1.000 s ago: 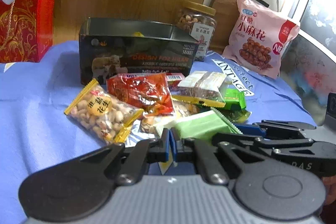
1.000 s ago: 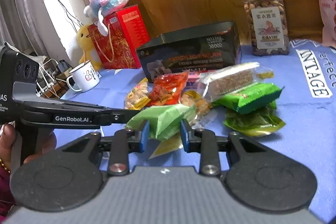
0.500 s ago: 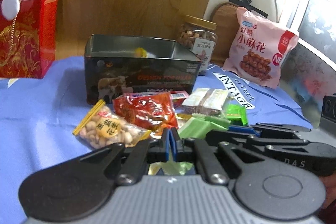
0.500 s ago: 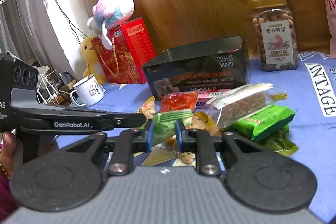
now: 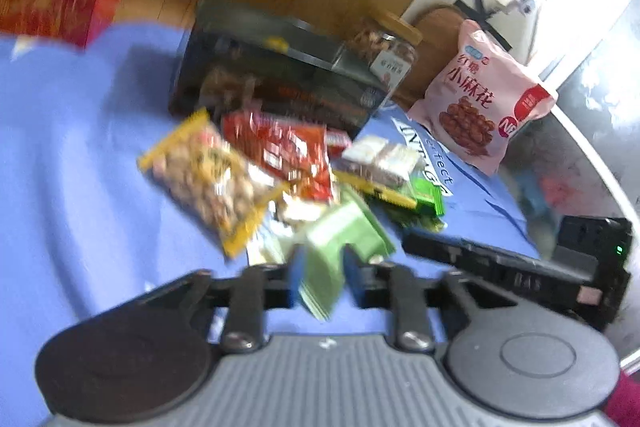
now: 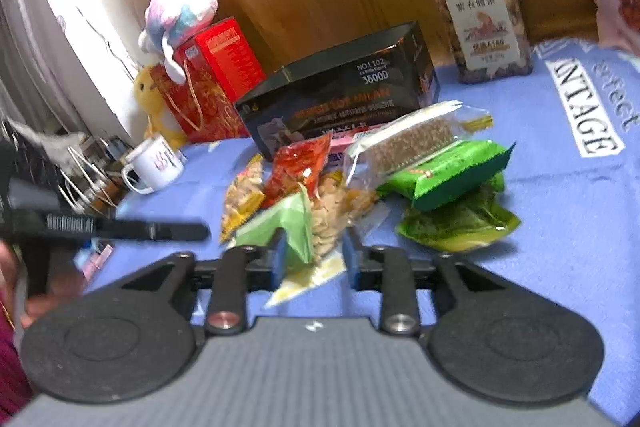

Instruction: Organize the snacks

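Note:
A pile of snack packets lies on the blue cloth in front of an open dark tin box [image 5: 276, 83] [image 6: 340, 99]. The pile holds a peanut packet [image 5: 208, 179], a red packet [image 5: 288, 151], a clear grain bar [image 6: 408, 143] and a dark green packet [image 6: 448, 171]. My left gripper [image 5: 322, 277] is open, with a light green packet [image 5: 340, 247] between its fingers. My right gripper [image 6: 314, 261] is open just in front of the same light green packet [image 6: 284, 227] and a nut packet [image 6: 336, 207]. Both views are blurred.
A nut jar [image 6: 480, 15] and a pink snack bag [image 5: 480, 99] stand behind the box at right. A red gift box [image 6: 212, 79] with a plush toy, and a white mug [image 6: 154, 167], stand at left. A wooden panel runs behind.
My left gripper has opened from shut and now has the light green packet between its fingers. My right gripper has opened wider, and the light green packet is no longer squeezed between its fingers. Both views tilted.

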The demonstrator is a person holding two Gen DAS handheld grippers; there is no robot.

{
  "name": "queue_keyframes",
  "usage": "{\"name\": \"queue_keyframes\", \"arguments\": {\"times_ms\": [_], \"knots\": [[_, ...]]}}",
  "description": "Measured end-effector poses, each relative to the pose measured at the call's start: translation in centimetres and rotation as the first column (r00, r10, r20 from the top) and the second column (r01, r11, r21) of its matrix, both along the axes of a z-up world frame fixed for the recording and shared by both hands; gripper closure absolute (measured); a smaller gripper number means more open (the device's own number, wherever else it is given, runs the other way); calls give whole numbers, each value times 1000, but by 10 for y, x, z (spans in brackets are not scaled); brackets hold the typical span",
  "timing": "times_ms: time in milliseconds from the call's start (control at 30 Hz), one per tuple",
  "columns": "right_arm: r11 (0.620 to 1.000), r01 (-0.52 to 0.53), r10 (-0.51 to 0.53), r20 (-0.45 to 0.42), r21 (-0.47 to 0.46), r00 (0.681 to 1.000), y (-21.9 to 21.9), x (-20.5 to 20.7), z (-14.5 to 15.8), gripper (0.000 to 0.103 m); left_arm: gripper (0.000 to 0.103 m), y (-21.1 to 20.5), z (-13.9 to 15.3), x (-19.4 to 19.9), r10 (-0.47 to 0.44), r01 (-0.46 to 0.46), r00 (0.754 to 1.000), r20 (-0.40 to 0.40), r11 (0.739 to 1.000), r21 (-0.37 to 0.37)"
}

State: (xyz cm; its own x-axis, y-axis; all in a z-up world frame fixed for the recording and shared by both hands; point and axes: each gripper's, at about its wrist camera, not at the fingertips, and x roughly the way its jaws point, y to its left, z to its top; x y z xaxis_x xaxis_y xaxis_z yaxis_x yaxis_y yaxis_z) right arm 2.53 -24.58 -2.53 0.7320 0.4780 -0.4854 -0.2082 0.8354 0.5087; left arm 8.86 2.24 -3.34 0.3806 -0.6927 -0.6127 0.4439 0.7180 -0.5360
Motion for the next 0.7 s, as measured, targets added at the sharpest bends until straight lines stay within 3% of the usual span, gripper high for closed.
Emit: {"name": "queue_keyframes", "arguments": {"times_ms": [100, 200, 233, 267, 367, 500, 700], "knots": [[998, -17, 18, -26, 58, 1000, -3, 13, -2, 66, 66, 2, -15, 3, 13, -19, 995, -96, 998, -68], [994, -18, 27, -75, 112, 997, -4, 27, -11, 67, 68, -1, -34, 10, 28, -48, 984, -177, 993, -108], [990, -24, 38, -94, 141, 995, -5, 29, -15, 69, 71, -1, -38, 10, 33, -58, 984, -176, 989, -136], [984, -28, 48, -111, 173, 993, -5, 30, -19, 81, 76, -1, -39, 11, 36, -63, 983, -182, 987, -147], [979, -12, 36, -117, 204, 992, -4, 20, -20, 83, 83, 0, -42, 16, 48, -77, 981, -189, 985, -154], [967, 29, 8, -144, 251, 990, -10, 5, -24, 85, 83, -2, -39, 19, 33, -60, 985, -171, 987, -152], [912, 99, -18, -201, 397, 979, -20, -4, -34, 85, 85, -5, -22, 13, 20, -36, 994, -106, 989, -143]]}}
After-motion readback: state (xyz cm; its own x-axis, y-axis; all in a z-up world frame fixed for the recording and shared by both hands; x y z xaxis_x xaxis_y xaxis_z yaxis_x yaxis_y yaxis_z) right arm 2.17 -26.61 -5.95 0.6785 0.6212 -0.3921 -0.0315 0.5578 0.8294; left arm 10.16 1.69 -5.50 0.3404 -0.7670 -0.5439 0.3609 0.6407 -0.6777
